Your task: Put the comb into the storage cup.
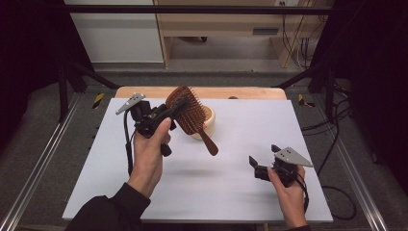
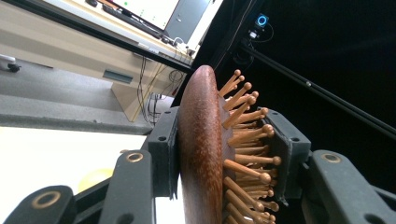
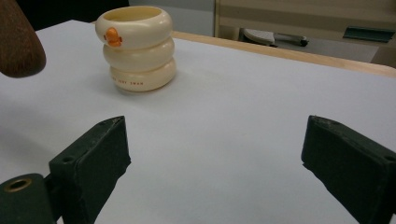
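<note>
White counter (image 1: 231, 183) spreads beneath both tools. Left tool (image 1: 166, 113) clamps the wooden hairbrush (image 1: 188, 111) by its head, seemingly above the cream cup (image 3: 137, 46). Right tool (image 1: 262, 163), jaws spread wide and holding nothing, hovers low, the cup well ahead.

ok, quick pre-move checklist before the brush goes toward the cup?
1. Left gripper clamped on the wooden hairbrush head, one pad on its back, one on the bristles: ok.
2. Brush lifted off the white table: ok.
3. Cream ringed cup upright, mouth open: ok.
4. Right gripper open, nothing between the pads: ok.
5. Right gripper apart from the cup: ok.
6. Cup's inside empty: cannot tell.
</note>
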Demonstrator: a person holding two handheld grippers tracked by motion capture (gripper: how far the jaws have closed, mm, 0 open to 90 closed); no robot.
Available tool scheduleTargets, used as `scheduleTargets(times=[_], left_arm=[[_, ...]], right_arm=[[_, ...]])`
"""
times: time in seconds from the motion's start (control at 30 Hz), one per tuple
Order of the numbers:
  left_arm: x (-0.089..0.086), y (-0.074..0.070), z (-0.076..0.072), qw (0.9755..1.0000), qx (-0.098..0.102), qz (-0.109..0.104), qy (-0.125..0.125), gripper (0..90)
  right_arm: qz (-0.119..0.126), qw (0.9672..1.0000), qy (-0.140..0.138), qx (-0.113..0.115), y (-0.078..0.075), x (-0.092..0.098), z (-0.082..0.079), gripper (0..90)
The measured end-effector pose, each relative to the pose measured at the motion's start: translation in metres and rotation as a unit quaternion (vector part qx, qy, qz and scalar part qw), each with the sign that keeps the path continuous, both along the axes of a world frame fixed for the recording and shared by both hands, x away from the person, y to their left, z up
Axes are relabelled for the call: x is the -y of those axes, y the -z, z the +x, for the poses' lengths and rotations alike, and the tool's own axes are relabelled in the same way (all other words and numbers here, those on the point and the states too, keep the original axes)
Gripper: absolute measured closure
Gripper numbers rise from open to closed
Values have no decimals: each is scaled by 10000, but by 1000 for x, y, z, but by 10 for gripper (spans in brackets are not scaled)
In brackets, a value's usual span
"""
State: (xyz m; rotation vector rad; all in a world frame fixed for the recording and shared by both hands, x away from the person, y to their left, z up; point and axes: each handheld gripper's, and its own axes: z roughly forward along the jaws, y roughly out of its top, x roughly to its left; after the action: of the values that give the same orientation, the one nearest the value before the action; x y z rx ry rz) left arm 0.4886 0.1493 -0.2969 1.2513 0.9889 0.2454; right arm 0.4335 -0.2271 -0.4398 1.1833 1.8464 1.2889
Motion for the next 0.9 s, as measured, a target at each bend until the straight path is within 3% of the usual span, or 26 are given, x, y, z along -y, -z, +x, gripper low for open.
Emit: scheduleTargets(times=[0.57,0.9], left_arm=[[-14,-29,15,9996,107,-61,-242,522],[-19,-37,20,9994,164,7,-300,522]], right_arm=[[38,10000,-1,-11,1,0,0,78],[52,10000,14,-26,2,0,0,77]])
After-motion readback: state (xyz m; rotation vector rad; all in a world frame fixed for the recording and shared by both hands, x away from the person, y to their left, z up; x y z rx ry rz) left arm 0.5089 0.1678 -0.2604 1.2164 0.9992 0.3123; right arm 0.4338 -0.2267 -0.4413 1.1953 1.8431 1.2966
